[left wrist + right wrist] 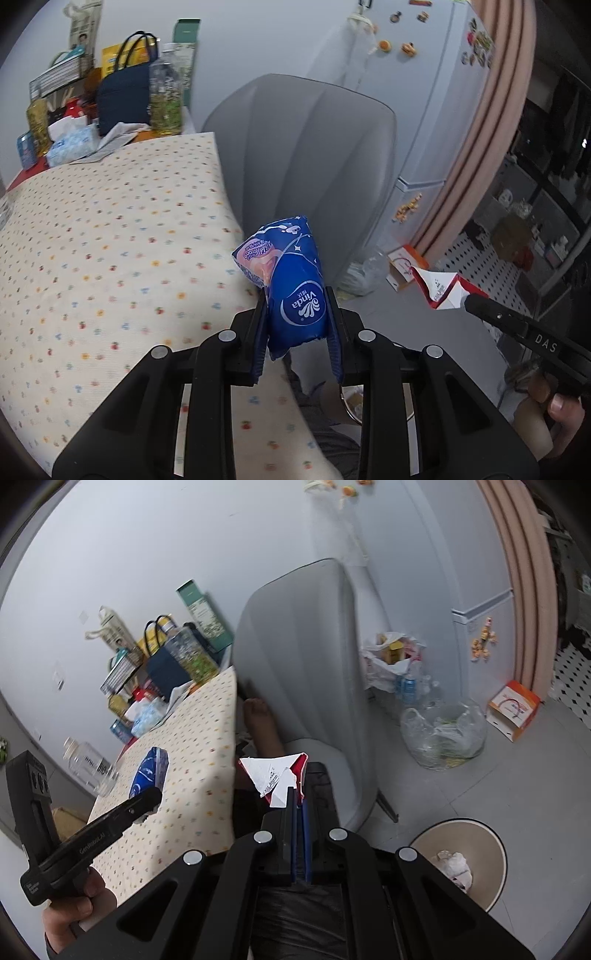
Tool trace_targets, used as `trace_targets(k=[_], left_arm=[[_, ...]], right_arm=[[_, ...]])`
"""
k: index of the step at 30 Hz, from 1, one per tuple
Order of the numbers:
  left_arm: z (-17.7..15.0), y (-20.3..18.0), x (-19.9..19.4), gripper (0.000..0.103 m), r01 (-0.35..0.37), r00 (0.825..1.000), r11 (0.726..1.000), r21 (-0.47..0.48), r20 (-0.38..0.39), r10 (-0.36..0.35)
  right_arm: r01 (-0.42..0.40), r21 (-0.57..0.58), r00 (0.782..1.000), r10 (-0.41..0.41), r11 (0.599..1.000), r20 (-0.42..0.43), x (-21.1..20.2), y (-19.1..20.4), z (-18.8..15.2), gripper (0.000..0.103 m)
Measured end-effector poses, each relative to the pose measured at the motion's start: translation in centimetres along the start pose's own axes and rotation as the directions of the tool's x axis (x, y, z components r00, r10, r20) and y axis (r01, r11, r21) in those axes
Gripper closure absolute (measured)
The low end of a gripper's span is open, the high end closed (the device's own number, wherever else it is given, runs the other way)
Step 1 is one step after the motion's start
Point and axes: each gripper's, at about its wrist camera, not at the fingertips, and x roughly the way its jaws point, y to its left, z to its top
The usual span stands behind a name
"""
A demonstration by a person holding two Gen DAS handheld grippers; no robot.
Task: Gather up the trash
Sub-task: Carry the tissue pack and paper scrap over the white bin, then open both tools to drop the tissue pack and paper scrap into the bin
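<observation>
My left gripper [297, 314] is shut on a blue Vinda tissue pack [295, 284], held upright over the edge of the dotted tablecloth [110, 240]. The same pack [149, 771] shows in the right wrist view, above the cloth at the left. My right gripper [299, 797] is shut on a torn red and white paper wrapper [275, 773], which also shows in the left wrist view as the wrapper [443, 290] at the right. A beige waste bin [491, 849] with a crumpled white tissue inside stands on the floor, low and to the right of the right gripper.
A grey chair [295, 657] stands by the table. Bottles, a navy bag [122, 99] and tissue boxes crowd the table's far end. A glass jar [88, 768] is near the table's left edge. Clear plastic bags [443, 734] and an orange box [513, 709] lie by the fridge.
</observation>
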Motion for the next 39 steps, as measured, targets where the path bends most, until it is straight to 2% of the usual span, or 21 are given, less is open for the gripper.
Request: trace_targets(k=[11,17,24,30,33,34,36,37,39], left_arm=[[-0.8,-5.4,3.8,0.076,0.047,0.996,0.994,0.096,-0.085,-0.039],[-1.5,-8.1,6.2,0.076,0.059,0.990,0.989,0.139,-0.135,-0.040],[-2.5,-11.1,8.3,0.076,0.073,0.983,0.980,0.187,-0.182,-0.038],[-3.3,-12.1,9.7,0.076,0.071,0.976,0.977,0.200,-0.215,-0.027],[-3.4,-12.3,10.2,0.076,0.068,0.973,0.977,0.203,-0.228,-0.021],[-3.5,-12.3,10.4,0.076,0.068,0.972,0.977,0.204,-0.232,-0.019],[-3.5,-12.3,10.6,0.075,0.069,0.971,0.976,0.206,-0.240,-0.018],[-3.6,-12.3,10.7,0.075,0.069,0.970,0.976,0.207,-0.242,-0.017],[-3.7,-12.5,10.9,0.075,0.069,0.969,0.975,0.210,-0.246,-0.016]], right_arm=[[0.062,0.084,0.998,-0.061,0.995,-0.010,0.1,-6.5,-1.1,0.099],[0.107,0.125,0.994,-0.103,0.986,-0.038,0.6,-10.5,-2.1,0.099],[0.126,0.188,0.991,-0.116,0.974,-0.065,1.4,-14.7,-3.4,0.099],[0.118,0.217,0.991,-0.100,0.969,-0.093,3.0,-16.5,-4.2,0.096],[0.148,0.229,0.986,-0.127,0.962,-0.105,3.9,-17.2,-4.8,0.095],[0.159,0.233,0.984,-0.134,0.959,-0.118,4.3,-17.6,-5.0,0.092],[0.165,0.253,0.982,-0.135,0.953,-0.131,4.8,-18.3,-5.5,0.074],[0.169,0.259,0.982,-0.140,0.951,-0.127,4.8,-18.7,-5.5,0.055],[0.181,0.257,0.981,-0.155,0.949,-0.120,4.6,-19.0,-5.8,0.053]])
